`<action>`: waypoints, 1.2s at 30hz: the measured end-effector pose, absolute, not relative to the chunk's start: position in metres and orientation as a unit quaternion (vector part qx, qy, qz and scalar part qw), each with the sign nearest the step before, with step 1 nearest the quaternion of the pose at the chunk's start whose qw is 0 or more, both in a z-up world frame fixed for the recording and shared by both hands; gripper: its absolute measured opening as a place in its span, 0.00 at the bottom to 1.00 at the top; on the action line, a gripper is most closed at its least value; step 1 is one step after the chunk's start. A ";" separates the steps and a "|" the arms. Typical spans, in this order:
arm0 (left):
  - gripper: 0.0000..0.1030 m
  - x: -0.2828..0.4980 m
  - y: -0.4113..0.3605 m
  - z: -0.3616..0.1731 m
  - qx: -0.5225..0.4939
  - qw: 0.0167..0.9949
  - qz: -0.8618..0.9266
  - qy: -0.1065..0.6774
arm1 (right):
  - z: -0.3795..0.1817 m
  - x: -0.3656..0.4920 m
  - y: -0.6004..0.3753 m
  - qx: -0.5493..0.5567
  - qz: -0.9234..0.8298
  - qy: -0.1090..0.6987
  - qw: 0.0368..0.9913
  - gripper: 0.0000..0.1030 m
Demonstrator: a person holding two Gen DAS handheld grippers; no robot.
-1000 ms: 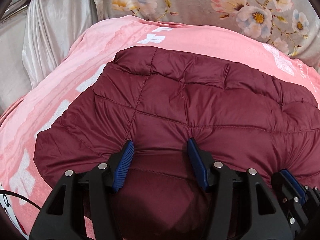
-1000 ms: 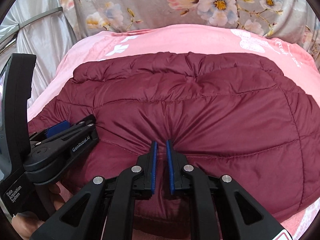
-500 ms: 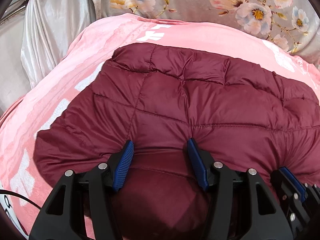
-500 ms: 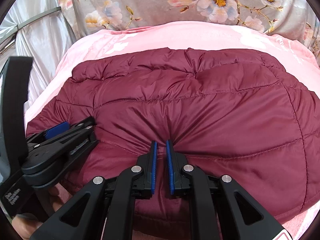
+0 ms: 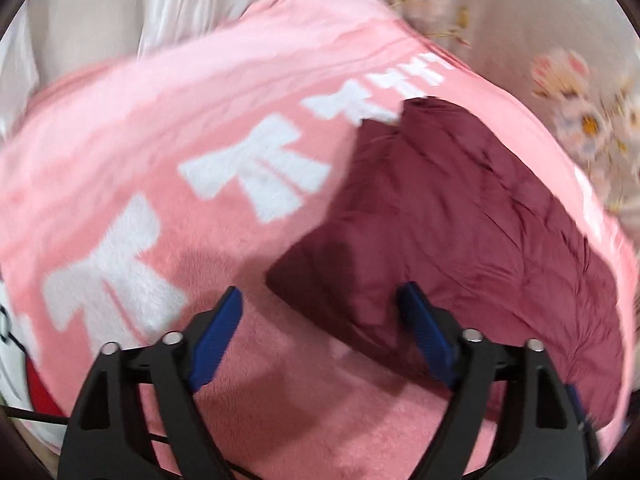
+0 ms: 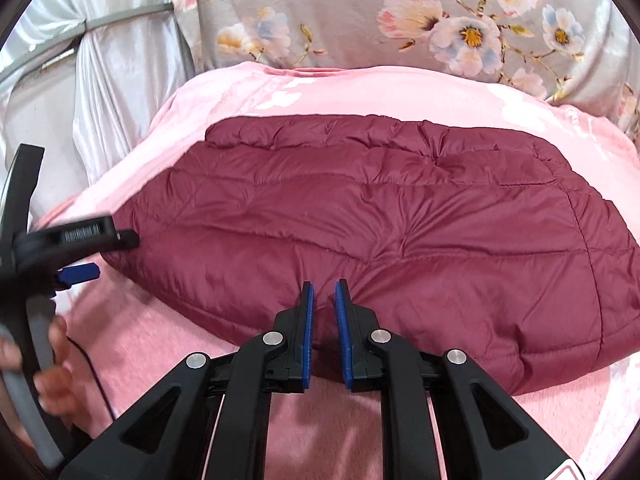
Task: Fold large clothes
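A maroon quilted puffer jacket (image 6: 380, 216) lies folded and flat on a pink blanket (image 6: 152, 344). My right gripper (image 6: 323, 300) pinches the jacket's near edge. Its jaws stand a narrow gap apart and are just opening, while creases in the fabric still run into the pinch. In the blurred left wrist view my left gripper (image 5: 320, 312) hangs over the blanket (image 5: 168, 128) at the near left corner of the jacket (image 5: 460, 220). Its jaws are wide and still opening. Its pads press on nothing, though the right finger overlaps the jacket's edge. The right wrist view shows that gripper (image 6: 100, 256) at far left.
Grey floral bedding (image 6: 360, 12) rises behind the blanket, and a silvery curtain (image 6: 112, 60) hangs at the back left. A person's hand (image 6: 52, 364) holds the left gripper's handle. A thin black cable (image 6: 100, 376) trails across the blanket near it. White bow prints (image 5: 256, 168) mark the blanket.
My left gripper let go of the jacket's near edge, widened its jaws and swung left off the jacket over the blanket. The jacket now lies flatter. My right gripper drew back slightly.
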State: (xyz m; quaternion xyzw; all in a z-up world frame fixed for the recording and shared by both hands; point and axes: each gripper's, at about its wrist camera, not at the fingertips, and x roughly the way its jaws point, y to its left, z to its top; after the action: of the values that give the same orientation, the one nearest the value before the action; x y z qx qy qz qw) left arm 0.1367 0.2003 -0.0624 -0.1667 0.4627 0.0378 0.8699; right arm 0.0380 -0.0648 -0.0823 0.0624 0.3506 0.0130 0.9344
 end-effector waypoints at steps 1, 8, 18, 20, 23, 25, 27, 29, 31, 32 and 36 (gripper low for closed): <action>0.83 0.138 0.205 -0.066 -0.180 0.864 0.034 0.469 | -0.083 0.038 -0.065 0.062 0.011 0.350 0.935 0.13; 0.93 0.146 0.212 -0.073 -0.221 0.850 0.032 0.476 | -0.084 0.035 -0.075 0.088 0.007 0.360 0.929 0.12; 0.42 0.157 0.178 -0.063 -0.214 0.849 -0.035 0.482 | -0.099 0.043 -0.078 0.093 0.008 0.367 0.925 0.12; 0.20 0.152 0.167 -0.050 -0.201 0.857 -0.047 0.471 | -0.099 0.042 -0.078 0.097 0.010 0.366 0.925 0.12; 0.12 0.142 0.155 -0.022 -0.190 0.874 -0.069 0.443 | -0.092 0.032 -0.085 0.123 0.013 0.351 0.928 0.10; 0.11 0.133 0.149 0.000 -0.182 0.886 -0.085 0.418 | -0.085 0.019 -0.090 0.134 0.008 0.337 0.932 0.09; 0.10 0.123 0.140 0.024 -0.173 0.896 -0.109 0.394 | -0.083 0.012 -0.092 0.127 0.004 0.336 0.933 0.09; 0.10 0.117 0.129 0.041 -0.166 0.901 -0.134 0.378 | -0.088 0.011 -0.093 0.123 0.007 0.347 0.930 0.08; 0.10 0.107 0.113 0.056 -0.156 0.904 -0.158 0.365 | -0.092 0.015 -0.094 0.123 0.009 0.351 0.928 0.08; 0.09 0.103 0.107 0.060 -0.151 0.905 -0.167 0.361 | -0.094 0.018 -0.094 0.120 0.009 0.354 0.928 0.08; 0.09 0.082 0.070 0.081 -0.119 0.907 -0.216 0.340 | -0.100 0.024 -0.099 0.133 0.009 0.356 0.925 0.04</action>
State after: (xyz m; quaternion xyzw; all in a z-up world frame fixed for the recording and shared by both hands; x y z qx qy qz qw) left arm 0.0818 0.0697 0.0810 -0.1188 0.3404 -0.2164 0.9073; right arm 0.0243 -0.0989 -0.0999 0.1326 0.3559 0.0092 0.9250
